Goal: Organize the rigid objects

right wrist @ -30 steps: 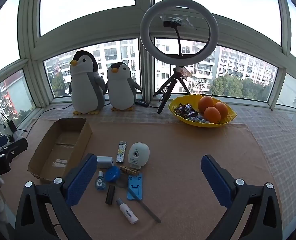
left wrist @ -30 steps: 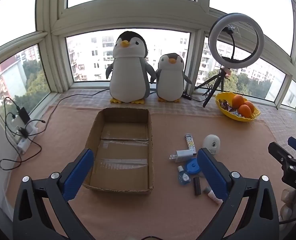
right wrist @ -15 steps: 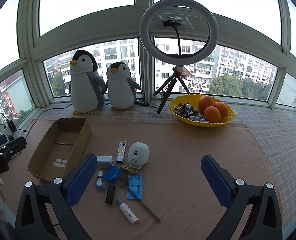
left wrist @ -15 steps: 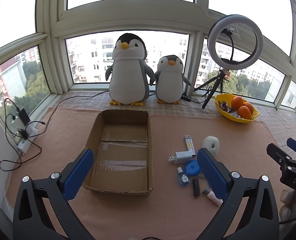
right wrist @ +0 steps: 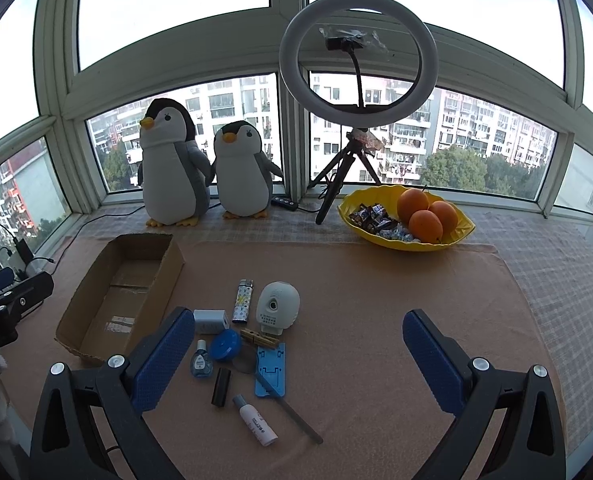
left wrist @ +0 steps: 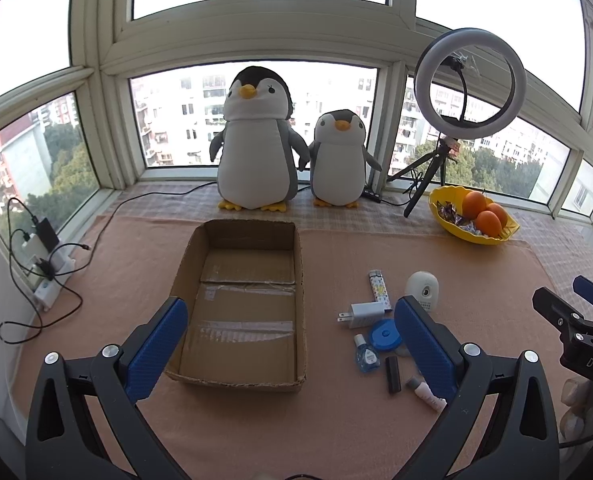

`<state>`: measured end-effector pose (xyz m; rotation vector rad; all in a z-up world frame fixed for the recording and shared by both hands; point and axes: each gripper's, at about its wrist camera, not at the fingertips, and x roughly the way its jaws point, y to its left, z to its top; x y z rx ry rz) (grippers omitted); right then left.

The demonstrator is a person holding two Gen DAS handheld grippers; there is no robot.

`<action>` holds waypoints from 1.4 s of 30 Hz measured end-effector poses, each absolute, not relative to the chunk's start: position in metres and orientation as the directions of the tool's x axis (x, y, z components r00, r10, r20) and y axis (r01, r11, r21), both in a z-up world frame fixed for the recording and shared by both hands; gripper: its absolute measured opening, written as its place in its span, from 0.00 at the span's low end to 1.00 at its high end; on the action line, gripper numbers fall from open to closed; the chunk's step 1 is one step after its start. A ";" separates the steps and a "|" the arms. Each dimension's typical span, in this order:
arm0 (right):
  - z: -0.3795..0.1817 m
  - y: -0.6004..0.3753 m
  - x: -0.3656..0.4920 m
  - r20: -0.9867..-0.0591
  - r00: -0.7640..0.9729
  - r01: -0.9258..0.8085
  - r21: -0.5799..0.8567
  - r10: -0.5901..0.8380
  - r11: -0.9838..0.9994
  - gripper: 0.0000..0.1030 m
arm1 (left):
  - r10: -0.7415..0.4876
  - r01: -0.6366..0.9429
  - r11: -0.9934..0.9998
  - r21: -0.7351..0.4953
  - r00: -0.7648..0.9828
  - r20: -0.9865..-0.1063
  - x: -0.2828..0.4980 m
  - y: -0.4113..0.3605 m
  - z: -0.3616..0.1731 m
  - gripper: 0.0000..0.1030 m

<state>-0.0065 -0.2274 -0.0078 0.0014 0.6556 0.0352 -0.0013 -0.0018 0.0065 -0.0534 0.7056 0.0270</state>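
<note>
An empty cardboard box (left wrist: 240,304) (right wrist: 116,300) lies open on the peach cloth. To its right sit several small items: a white charger (left wrist: 362,314) (right wrist: 209,321), a patterned lighter (left wrist: 377,285) (right wrist: 243,300), a white egg-shaped device (left wrist: 422,290) (right wrist: 277,308), a blue round case (left wrist: 383,334) (right wrist: 225,345), a small blue bottle (right wrist: 201,364), a black stick (right wrist: 221,387), a white tube (right wrist: 255,420), a blue phone stand (right wrist: 271,370), a clothespin (right wrist: 258,337). My left gripper (left wrist: 292,344) hovers open over the box's near end. My right gripper (right wrist: 300,360) stands open, empty, above the items.
Two plush penguins (left wrist: 256,152) (left wrist: 338,160) stand at the window. A ring light on a tripod (right wrist: 356,60) and a yellow bowl of oranges and sweets (right wrist: 408,220) are at the back right. Cables and a power strip (left wrist: 44,272) lie at the left edge.
Both views have shifted only slightly; the left gripper drew back a little. Nothing was grasped and no object on the cloth moved.
</note>
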 end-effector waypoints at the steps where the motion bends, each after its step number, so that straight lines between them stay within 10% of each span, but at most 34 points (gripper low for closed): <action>1: -0.008 -0.228 -0.007 -0.611 0.791 -0.032 0.013 0.033 0.999 1.00 | 0.007 -0.042 0.998 -0.039 0.761 -0.649 -0.001 -0.002 0.007 0.99; 42: -0.018 -0.229 0.005 -0.644 0.764 -0.029 0.020 0.035 0.999 1.00 | 0.004 -0.042 0.998 -0.040 0.738 -0.675 0.015 0.005 -0.009 0.99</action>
